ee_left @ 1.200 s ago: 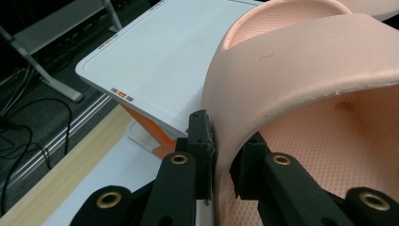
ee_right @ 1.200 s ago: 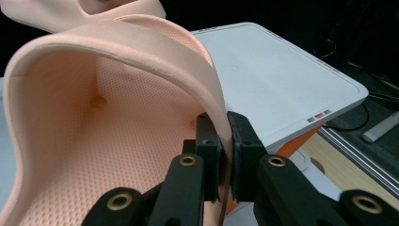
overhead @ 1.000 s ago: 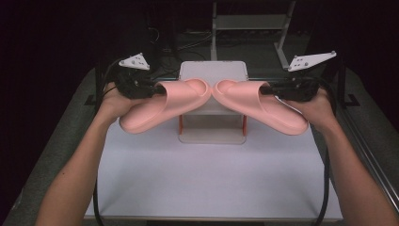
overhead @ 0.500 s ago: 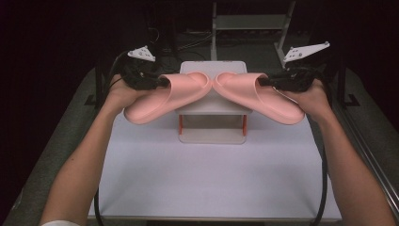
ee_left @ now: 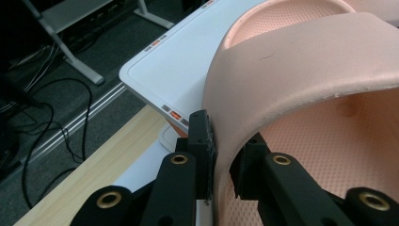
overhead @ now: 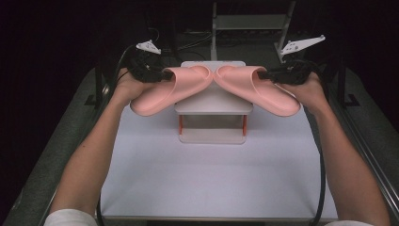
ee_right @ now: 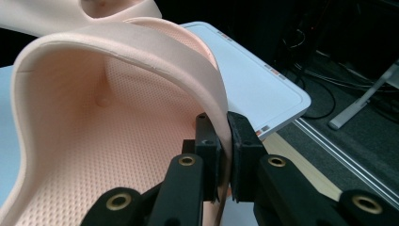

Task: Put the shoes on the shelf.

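Two pink foam slippers hang in the air above a small white shelf stand (overhead: 212, 101) at the back of the table. My left gripper (overhead: 160, 74) is shut on the strap edge of the left slipper (overhead: 167, 92); in the left gripper view its pads (ee_left: 203, 141) pinch the strap of that slipper (ee_left: 301, 75). The right gripper (overhead: 266, 74) is shut on the strap of the right slipper (overhead: 259, 89), and the right gripper view shows the strap (ee_right: 141, 52) clamped between the pads (ee_right: 241, 136). The slippers' toes nearly touch over the stand, heels tilted down and outward.
The white tabletop (overhead: 211, 174) stretches in front of the stand. A wooden strip (ee_left: 89, 174) and metal rails border the table. Cables and a metal frame's legs (overhead: 249, 23) lie on the dark floor behind. The person's forearms reach in from the bottom.
Both hands have carried the slippers farther away from the person, up over the white stand. The grips are unchanged.
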`<state>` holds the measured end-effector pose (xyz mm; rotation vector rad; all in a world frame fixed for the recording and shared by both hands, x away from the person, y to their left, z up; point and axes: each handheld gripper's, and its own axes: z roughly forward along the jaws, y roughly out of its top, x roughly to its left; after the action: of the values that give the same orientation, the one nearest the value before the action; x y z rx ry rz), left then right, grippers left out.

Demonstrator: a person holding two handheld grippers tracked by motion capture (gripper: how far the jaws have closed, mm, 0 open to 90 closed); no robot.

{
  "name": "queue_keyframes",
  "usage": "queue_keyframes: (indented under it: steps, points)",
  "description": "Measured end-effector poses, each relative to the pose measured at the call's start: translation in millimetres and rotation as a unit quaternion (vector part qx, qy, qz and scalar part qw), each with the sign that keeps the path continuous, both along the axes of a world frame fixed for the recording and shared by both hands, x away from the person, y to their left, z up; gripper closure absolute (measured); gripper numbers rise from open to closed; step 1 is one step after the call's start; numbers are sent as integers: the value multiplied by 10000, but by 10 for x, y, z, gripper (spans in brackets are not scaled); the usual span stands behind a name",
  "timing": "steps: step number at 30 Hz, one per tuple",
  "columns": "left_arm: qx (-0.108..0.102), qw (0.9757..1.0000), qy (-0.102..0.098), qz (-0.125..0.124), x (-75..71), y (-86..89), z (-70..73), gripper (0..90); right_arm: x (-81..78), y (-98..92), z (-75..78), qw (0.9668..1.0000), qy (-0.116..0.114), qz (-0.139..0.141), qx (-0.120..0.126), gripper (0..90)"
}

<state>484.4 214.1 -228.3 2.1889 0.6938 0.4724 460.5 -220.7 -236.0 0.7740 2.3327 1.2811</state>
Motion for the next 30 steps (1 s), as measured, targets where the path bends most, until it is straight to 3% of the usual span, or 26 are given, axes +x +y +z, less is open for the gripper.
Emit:
queue_keyframes:
  steps: [10, 19, 23, 30]
  points:
    - [-15, 9999, 16, 125, 170, -13, -9, 798, 133, 32, 20, 10000, 11, -70, -19, 833]
    - [82, 9996, 40, 257, 304, -111, -38, 798, 212, 18, -25, 9995, 39, -313, -9, 831]
    - [83, 9992, 131, 375, 318, -127, -70, 797, 227, 39, -40, 9993, 42, -366, -41, 825]
    - [18, 9983, 119, 564, 298, -128, -37, 772, 228, 110, -47, 9991, 38, -410, -75, 811]
